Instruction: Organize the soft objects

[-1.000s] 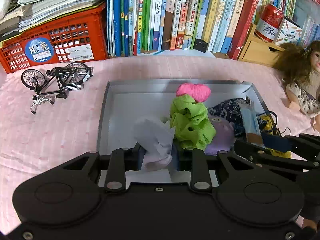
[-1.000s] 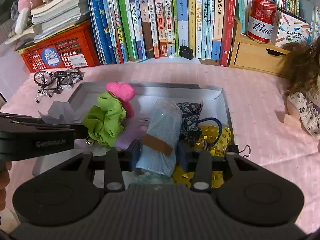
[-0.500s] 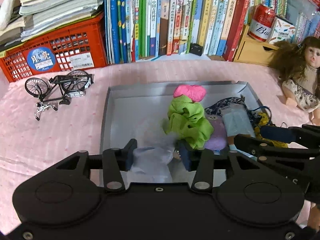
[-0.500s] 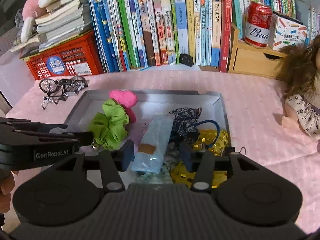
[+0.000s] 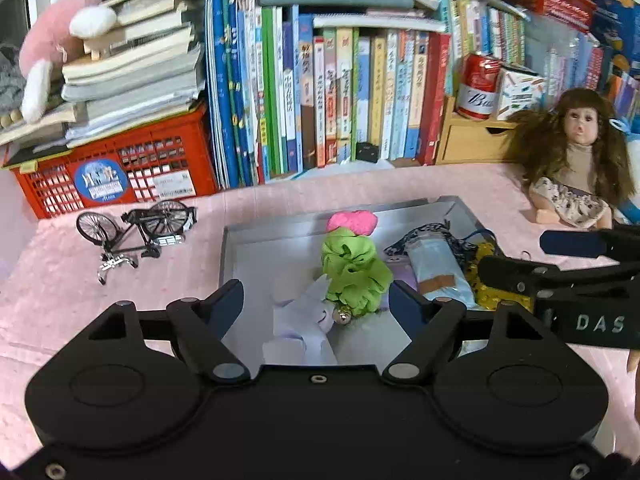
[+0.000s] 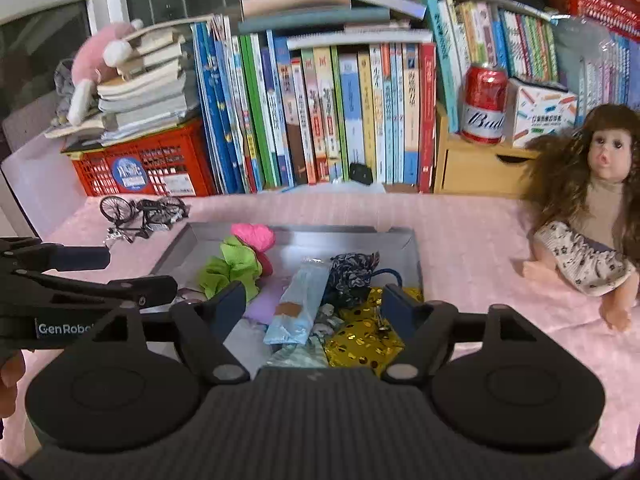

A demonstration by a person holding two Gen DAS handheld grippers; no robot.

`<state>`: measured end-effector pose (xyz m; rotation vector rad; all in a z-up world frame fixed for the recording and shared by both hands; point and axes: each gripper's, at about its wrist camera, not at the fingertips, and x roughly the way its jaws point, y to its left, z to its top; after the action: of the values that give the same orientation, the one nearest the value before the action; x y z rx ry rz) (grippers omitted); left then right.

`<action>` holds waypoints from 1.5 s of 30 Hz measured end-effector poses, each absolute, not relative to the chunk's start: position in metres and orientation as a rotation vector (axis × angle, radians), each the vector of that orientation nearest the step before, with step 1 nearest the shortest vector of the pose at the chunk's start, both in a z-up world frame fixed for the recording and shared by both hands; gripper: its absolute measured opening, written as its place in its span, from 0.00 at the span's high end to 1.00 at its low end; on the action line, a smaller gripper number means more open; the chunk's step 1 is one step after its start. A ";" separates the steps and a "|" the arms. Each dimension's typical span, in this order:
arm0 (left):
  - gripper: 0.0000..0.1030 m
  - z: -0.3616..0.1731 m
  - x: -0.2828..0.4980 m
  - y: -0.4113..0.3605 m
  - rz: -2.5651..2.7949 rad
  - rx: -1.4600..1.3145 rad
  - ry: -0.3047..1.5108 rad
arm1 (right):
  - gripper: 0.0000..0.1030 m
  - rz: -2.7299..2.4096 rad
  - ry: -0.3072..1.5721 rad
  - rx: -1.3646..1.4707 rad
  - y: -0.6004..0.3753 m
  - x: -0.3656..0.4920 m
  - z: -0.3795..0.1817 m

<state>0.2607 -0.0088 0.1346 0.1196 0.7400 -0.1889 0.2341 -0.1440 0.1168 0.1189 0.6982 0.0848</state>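
**Both tongs opening above the grey tray**

Left wrist view: the left tongs (image 5: 316,304) hung over the near end of the grey tray (image 5: 280,232) on the pink tabletop (image 5: 60,292). Their jaws were opening and already stood wide, with neither pad pressing on anything. A pale lilac cloth (image 5: 304,324) lay loose in the tray between them. Just beyond it, nearer the right pad, sat a green ruffled scrunchie (image 5: 354,272), with a pink scrunchie (image 5: 352,222) past it at the tray's far wall. To the right of the tongs lay a light blue packet (image 5: 438,268), and the right tongs (image 5: 532,258) reached in from that side. A toy bicycle (image 5: 138,232) stood far off to the left, and a doll (image 5: 576,172) to the far right.

Right wrist view: the right tongs (image 6: 314,306) were also opening, jaws wide and gripping nothing. The light blue packet (image 6: 302,304) lay free between them in the tray (image 6: 408,240). A dark patterned cloth (image 6: 352,276) touched it on the right, and a gold spotted cloth (image 6: 360,340) lay by the right pad. The green scrunchie (image 6: 232,268) lay ahead and left, and the left tongs (image 6: 120,276) came in from the left edge.
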 end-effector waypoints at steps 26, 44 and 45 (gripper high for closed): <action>0.08 0.140 0.114 0.009 -0.290 0.073 0.527 | 0.00 0.055 0.364 0.050 -0.139 0.093 0.138; 0.03 0.109 0.032 0.031 -0.208 0.081 0.423 | 0.00 0.007 0.285 0.044 -0.125 0.026 0.106; 0.03 0.107 0.028 0.032 -0.206 0.078 0.424 | 0.00 0.008 0.281 0.041 -0.124 0.024 0.105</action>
<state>0.0280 0.0324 0.1066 0.0784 0.4241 -0.2063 0.0241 -0.1238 0.1053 0.0409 0.2814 0.0078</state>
